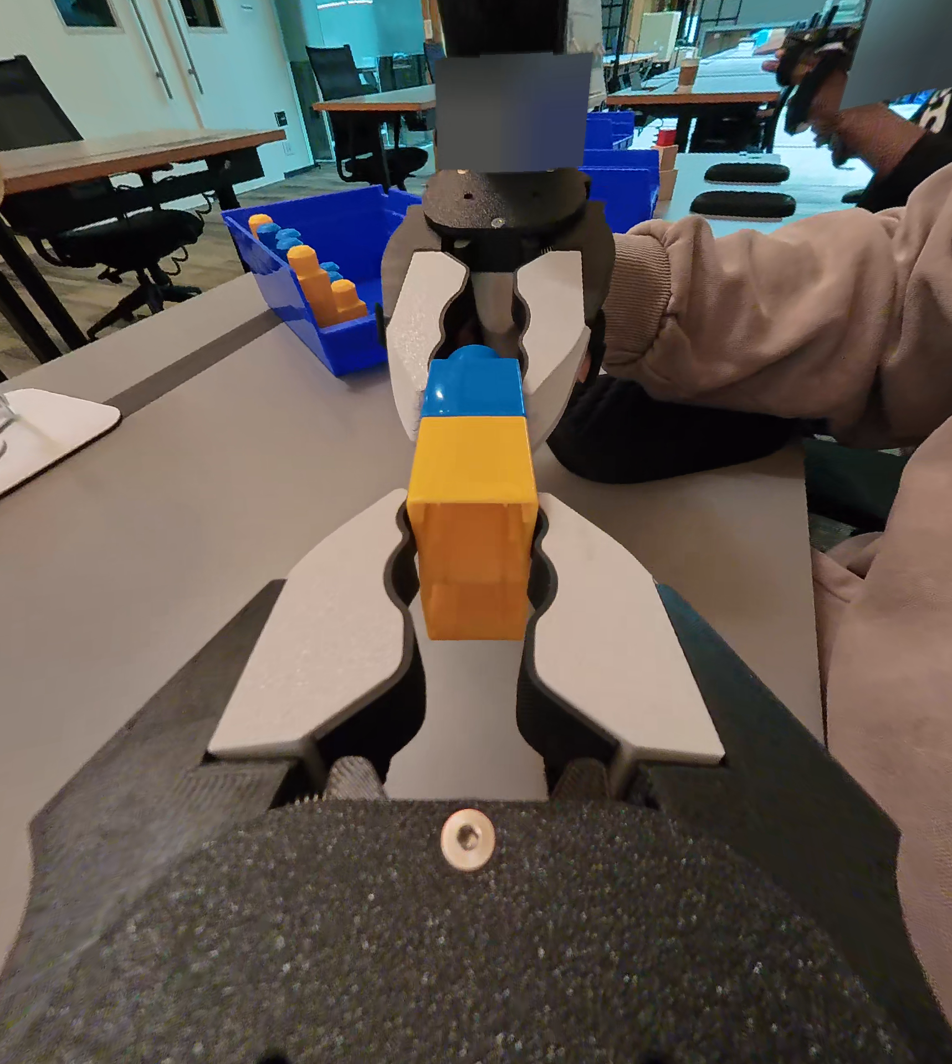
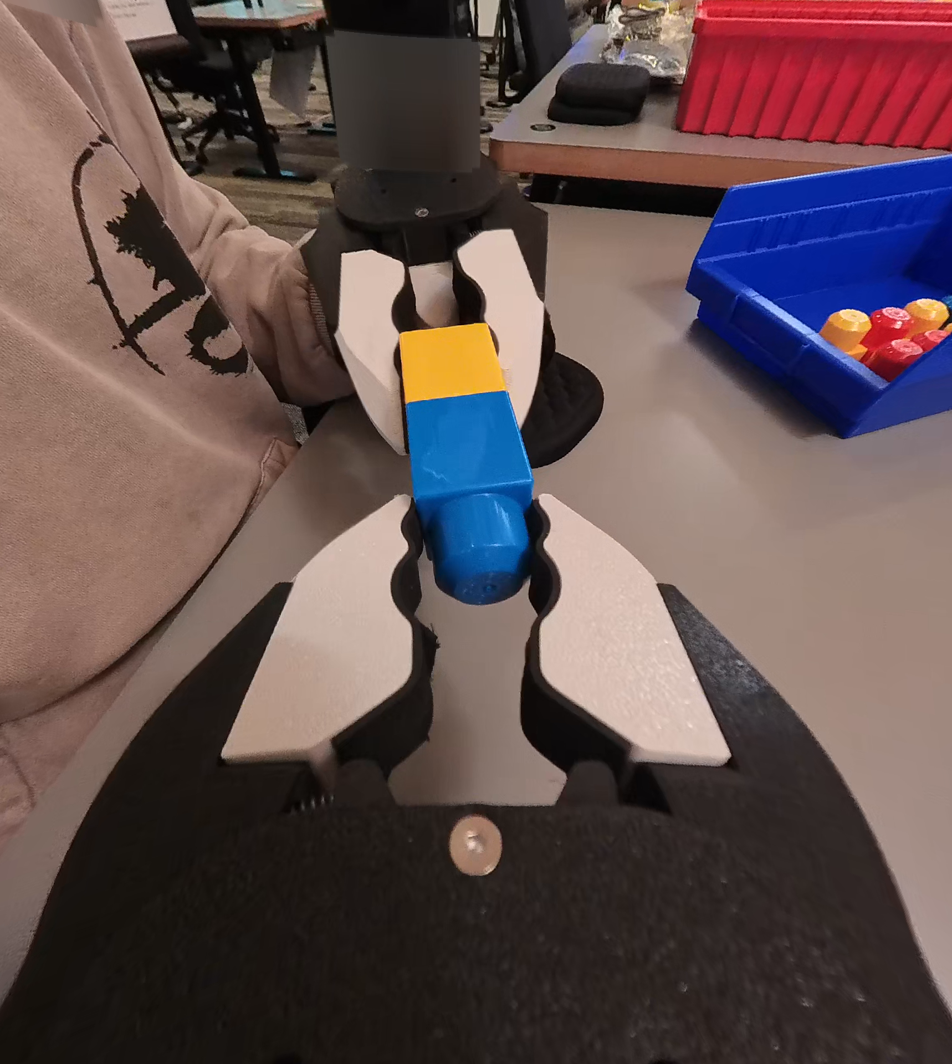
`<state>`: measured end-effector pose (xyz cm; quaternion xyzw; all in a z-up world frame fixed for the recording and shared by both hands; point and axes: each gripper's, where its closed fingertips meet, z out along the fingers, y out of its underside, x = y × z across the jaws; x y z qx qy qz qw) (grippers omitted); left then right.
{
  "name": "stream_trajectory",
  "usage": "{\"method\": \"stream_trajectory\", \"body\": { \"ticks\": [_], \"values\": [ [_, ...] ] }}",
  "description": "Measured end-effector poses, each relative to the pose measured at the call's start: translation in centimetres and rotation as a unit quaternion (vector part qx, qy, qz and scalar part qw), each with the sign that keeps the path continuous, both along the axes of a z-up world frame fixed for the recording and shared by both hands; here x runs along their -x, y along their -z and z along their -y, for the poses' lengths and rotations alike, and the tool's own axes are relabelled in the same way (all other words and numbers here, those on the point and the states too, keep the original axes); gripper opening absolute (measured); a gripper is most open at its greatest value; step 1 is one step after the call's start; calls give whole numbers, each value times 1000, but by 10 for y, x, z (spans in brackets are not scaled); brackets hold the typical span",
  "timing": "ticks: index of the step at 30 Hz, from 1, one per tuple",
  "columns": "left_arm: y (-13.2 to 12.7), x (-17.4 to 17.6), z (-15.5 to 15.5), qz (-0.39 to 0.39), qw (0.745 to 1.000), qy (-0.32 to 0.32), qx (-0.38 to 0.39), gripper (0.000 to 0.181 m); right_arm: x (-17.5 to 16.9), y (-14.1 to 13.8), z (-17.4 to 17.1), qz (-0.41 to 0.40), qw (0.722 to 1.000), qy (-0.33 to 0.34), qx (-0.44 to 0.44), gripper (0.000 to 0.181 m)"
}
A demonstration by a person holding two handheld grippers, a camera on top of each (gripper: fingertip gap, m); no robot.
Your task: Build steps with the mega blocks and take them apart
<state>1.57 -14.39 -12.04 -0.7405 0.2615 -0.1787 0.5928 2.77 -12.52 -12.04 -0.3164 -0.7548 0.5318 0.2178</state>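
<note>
Above the grey table [image 1: 174,460], near the blue bin [image 1: 347,339], yellow block [image 1: 473,518] is clamped by left gripper [image 1: 473,553], joined blue block [image 2: 465,449] by right gripper [image 2: 476,553]. Uneven pulling risks a dropped block.

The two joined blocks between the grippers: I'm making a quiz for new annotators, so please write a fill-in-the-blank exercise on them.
1. The left gripper is shut on the ____ block.
2. The right gripper is shut on the ____ block.
3. The two blocks are ____ end to end.
4. More blocks lie in a ____ bin.

Missing words: yellow; blue; joined; blue
</note>
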Motion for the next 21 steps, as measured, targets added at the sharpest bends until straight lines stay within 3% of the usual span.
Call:
{"method": "stream_trajectory", "body": {
  "ticks": [15, 21],
  "values": [
    [-1, -1, 1, 28, 1000, 7, 7, 36, 0, -1, 1, -7, 1000, 15, -8, 35],
    [-14, 4, -8, 67, 997, 1, -24, 36, -1, -21, -13, -17, 998, 52, 10, 43]
  ]
}}
